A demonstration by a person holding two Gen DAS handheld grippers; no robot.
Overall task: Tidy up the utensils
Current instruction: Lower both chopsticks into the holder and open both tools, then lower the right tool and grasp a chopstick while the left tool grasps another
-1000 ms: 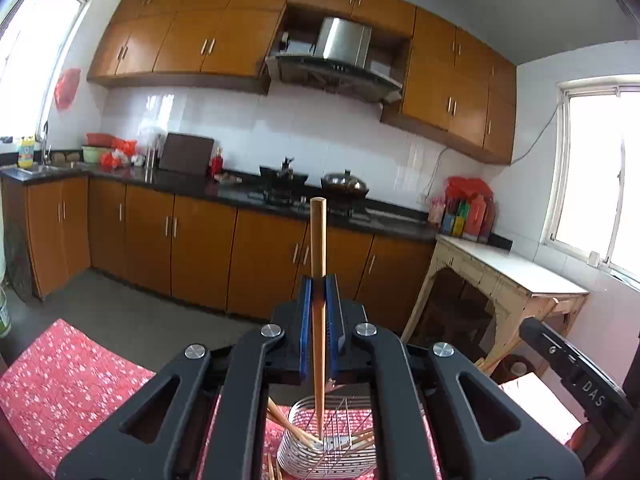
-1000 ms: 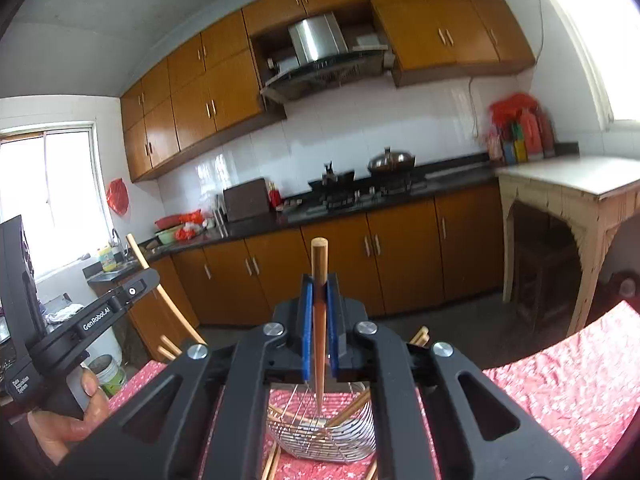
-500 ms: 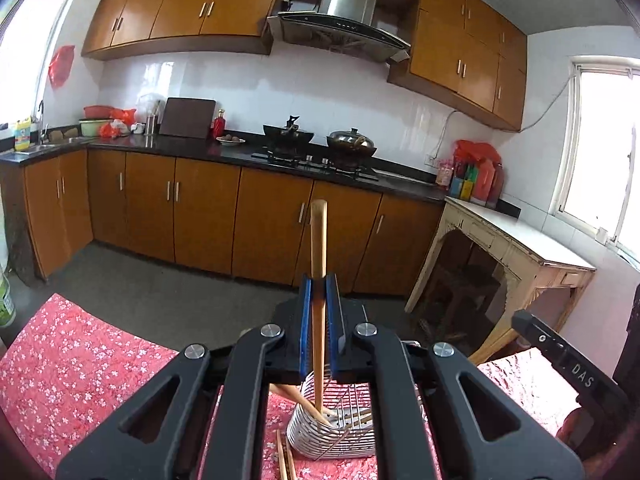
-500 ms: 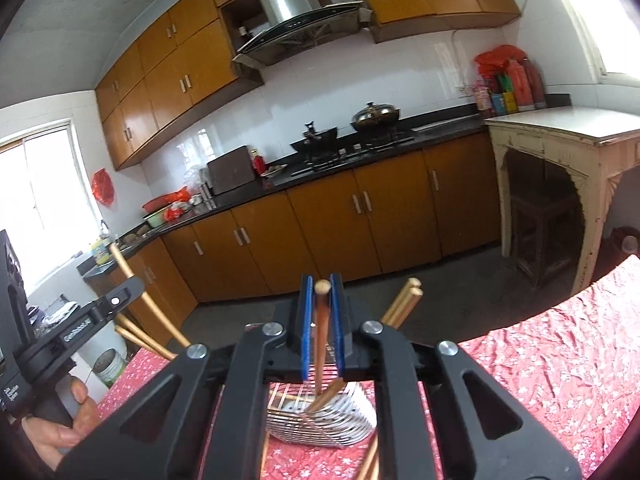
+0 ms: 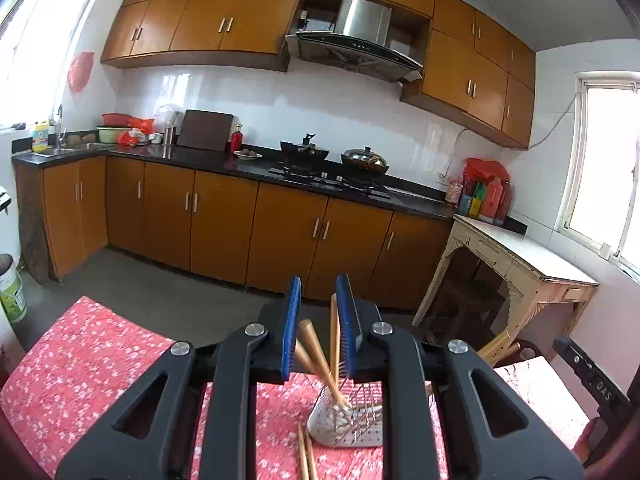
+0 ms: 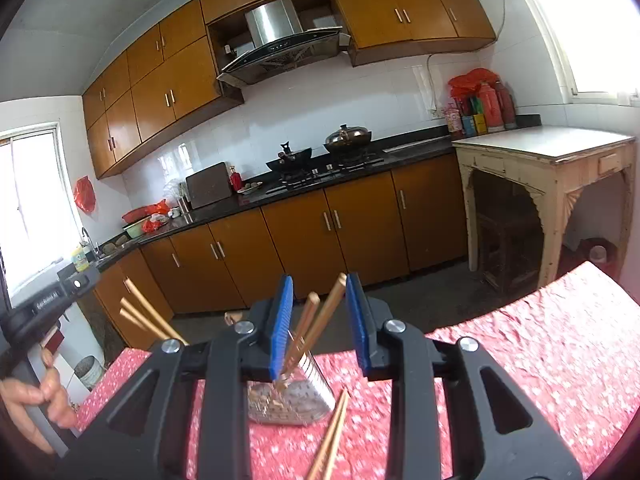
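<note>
Release step: left tool (image 5: 316,332) and right tool (image 6: 318,320), jaws opening, clamping nothing; chopsticks (image 6: 316,326) standing in holder (image 6: 308,396). Next: fetch loose chopsticks (image 6: 330,436) beside holder, on bench (image 6: 520,360).

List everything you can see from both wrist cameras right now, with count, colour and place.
utensil holder: one, perforated metal, on the tablecloth ahead of both grippers
chopsticks in holder: several, wooden, leaning in the utensil holder
loose chopsticks: at least two, wooden, lying on the cloth beside the holder
tablecloth: one, red floral, over the near table
side table: one, cream, against the right wall
woks: two, dark, on the stove
cabinets: brown, above and below the black counter
left gripper: black, blue pads, jaws opening, nothing pressed
right gripper: same, jaws opening
hand: one, holding the left gripper's handle
</note>
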